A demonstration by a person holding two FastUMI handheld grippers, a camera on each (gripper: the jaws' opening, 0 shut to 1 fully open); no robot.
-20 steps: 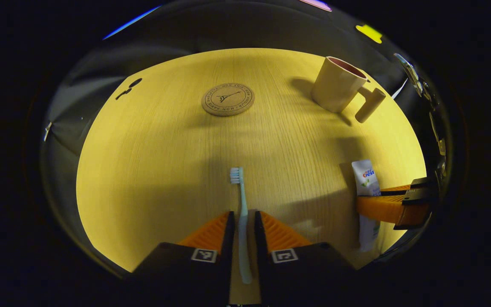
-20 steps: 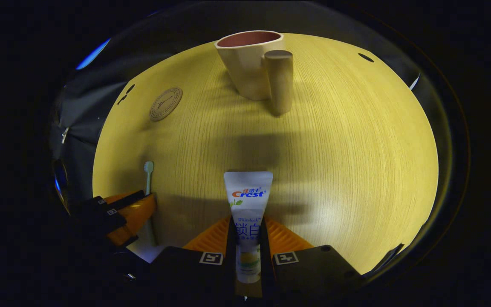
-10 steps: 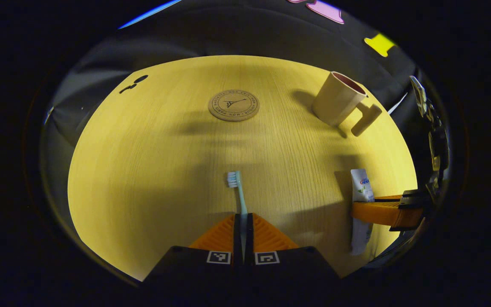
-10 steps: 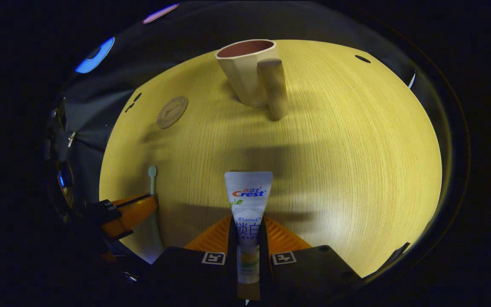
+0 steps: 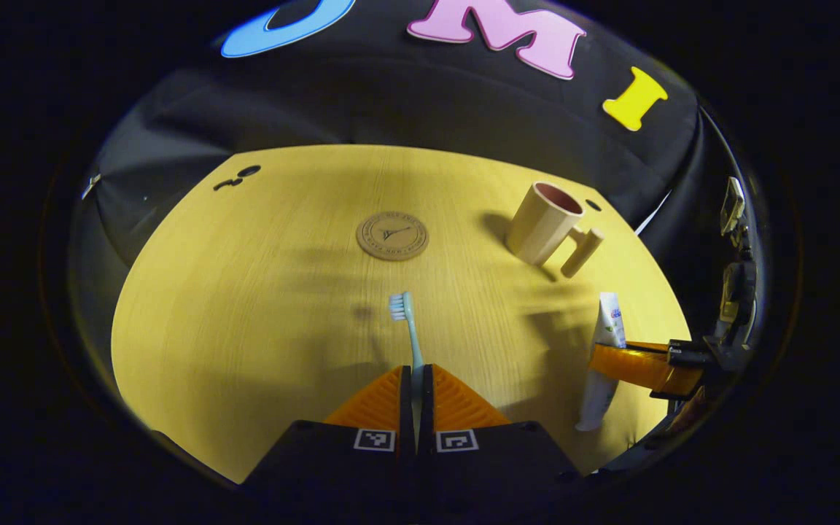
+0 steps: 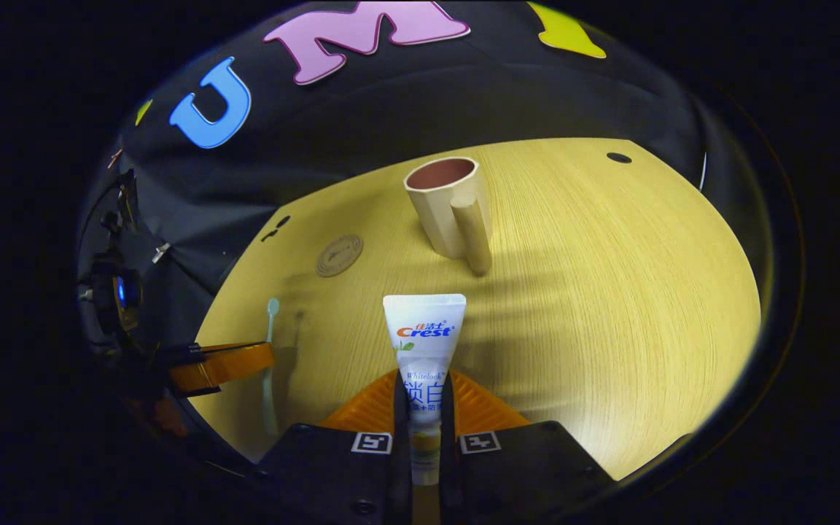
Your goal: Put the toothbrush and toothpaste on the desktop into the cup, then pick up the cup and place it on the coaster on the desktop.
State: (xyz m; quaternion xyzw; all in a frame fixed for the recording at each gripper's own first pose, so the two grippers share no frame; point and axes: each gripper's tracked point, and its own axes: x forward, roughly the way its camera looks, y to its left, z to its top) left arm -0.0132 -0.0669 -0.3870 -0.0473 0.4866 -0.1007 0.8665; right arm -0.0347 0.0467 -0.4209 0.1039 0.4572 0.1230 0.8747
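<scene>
Left hand-held gripper (image 5: 415,375): is pinching the toothbrush (image 5: 407,329) by its handle, bristle head pointing forward above the table (image 5: 245,306).
Right hand-held gripper (image 6: 425,383): is clamping the toothpaste (image 6: 424,343) around its middle, crimped end forward, cap end toward the camera.
Cup (image 6: 445,205): is standing upright on the table, well apart from both loads, mouth open, thick handle facing the right gripper view.
Coaster (image 5: 391,235): is lying bare on the table, left of the cup in the left gripper view.
Risk: the thin handle is likely pivoting easily between the fingers; a tilted approach could be knocking the cup rim and tipping it, or two loads arriving together could be colliding.
Hard to make out: the toothbrush's rear end is sitting hidden between the fingers; the cup's inside bottom is out of sight.
</scene>
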